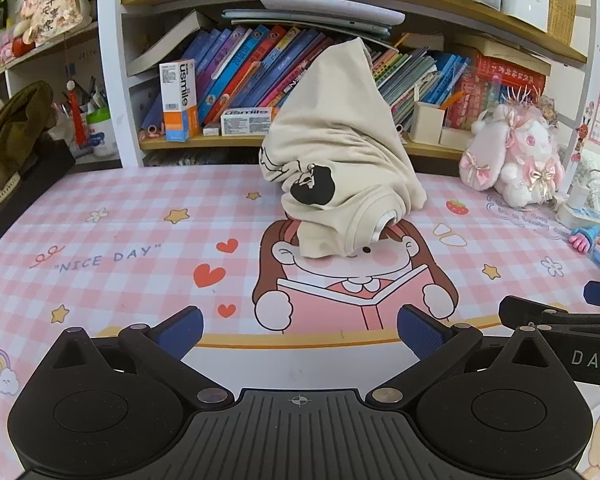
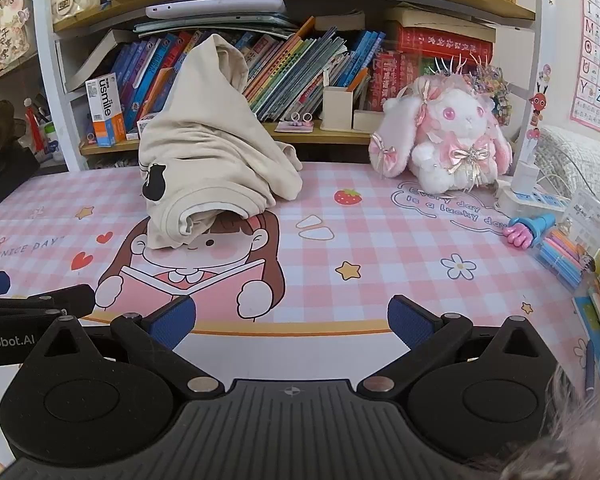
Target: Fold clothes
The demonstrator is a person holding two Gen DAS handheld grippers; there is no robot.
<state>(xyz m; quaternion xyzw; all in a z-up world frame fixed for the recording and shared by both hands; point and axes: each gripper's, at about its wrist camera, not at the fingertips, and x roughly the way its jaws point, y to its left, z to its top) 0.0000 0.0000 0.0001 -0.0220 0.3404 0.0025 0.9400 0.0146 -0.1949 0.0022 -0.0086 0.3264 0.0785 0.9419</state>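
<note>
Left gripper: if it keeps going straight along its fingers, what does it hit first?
Probably the pink checked desk mat, around the printed reading girl: the left gripper is open, empty and angled down at it. The heaped beige garment lies farther along; depth is uncertain.

You have bright, even indoor light in both wrist views, with only soft, faint shadows under the cream garment on the table and no harsh glare on the pink checked mat. Fisheye distortion bows the bookshelf boards into arcs and darkens the corners. Your picture stays sharp through the middle, but a blurred, out-of-focus fuzzy patch smears the lower right corner of the right view.
</note>
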